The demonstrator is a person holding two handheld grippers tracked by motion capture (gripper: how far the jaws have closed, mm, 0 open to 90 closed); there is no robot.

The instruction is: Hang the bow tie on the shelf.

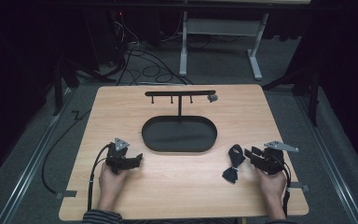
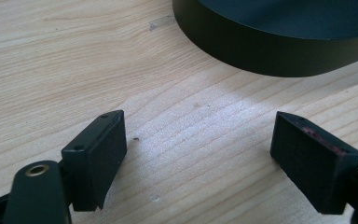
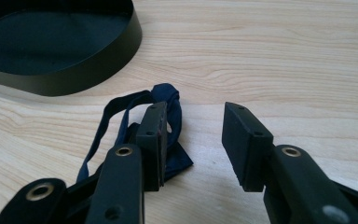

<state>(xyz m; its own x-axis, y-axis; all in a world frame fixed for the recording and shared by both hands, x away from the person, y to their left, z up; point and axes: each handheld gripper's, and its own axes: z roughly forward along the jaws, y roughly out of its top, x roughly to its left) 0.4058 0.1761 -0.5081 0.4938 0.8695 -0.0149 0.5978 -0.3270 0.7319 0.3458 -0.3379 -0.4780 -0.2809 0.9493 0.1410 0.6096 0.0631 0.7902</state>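
Note:
A dark blue bow tie (image 1: 234,163) lies crumpled on the wooden table (image 1: 177,186), right of the middle. In the right gripper view the bow tie (image 3: 168,100) sits beside and behind the left jaw, not between the jaws. My right gripper (image 1: 249,155) rests low just right of it; its jaws (image 3: 193,128) stand apart over bare wood. My left gripper (image 1: 138,158) lies at the left near the black oval tray (image 1: 149,140), jaws wide and empty (image 2: 198,140).
A black T-shaped rack (image 1: 180,93) with small pegs rises from the tray's far side, with a small grey piece (image 1: 212,98) at its right end. The tray wall (image 2: 270,56) is close ahead of the left gripper. Cables lie on the floor beyond the table.

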